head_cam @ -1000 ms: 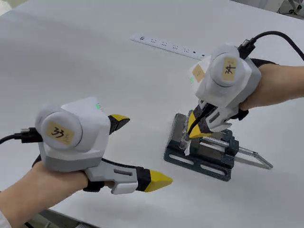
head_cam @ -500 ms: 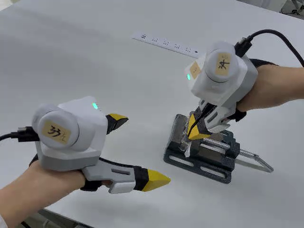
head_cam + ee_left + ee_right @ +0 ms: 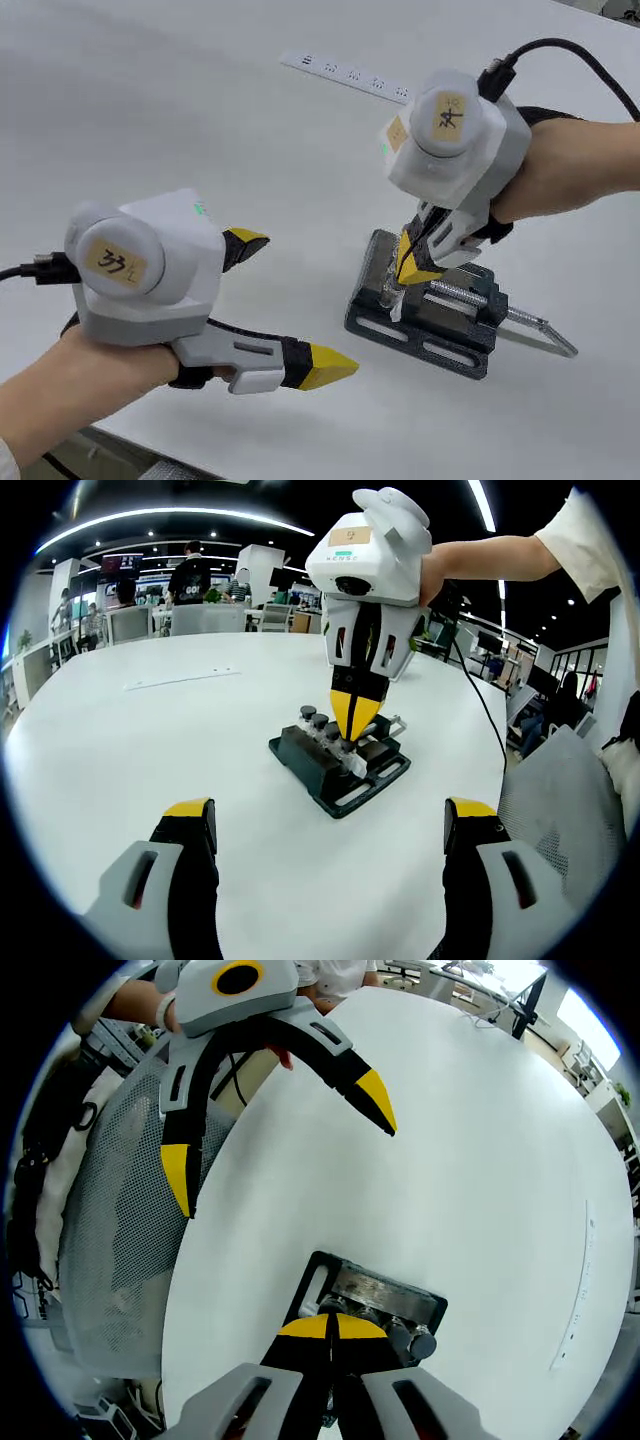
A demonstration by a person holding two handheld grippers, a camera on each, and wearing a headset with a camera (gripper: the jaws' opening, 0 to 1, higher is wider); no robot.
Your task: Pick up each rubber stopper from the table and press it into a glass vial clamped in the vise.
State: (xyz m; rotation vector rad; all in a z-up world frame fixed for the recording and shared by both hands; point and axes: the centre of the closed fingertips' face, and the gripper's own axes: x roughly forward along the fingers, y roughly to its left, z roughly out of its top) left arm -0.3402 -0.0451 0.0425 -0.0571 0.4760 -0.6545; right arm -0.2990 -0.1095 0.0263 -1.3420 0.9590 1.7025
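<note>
While the left gripper [image 3: 295, 302] gapes, the clenched right gripper [image 3: 412, 275] sits atop vials [image 3: 318, 723] in the vise [image 3: 440, 335].

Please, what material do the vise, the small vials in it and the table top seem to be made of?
Vise: probably cast metal with dark matte paint. Its screw is bare and shiny, like steel.
Vials: clear, see-through bodies, so glass or perhaps clear plastic, with dark tops.
Table: smooth white top with a soft sheen, possibly laminate; the look leaves it open.
</note>
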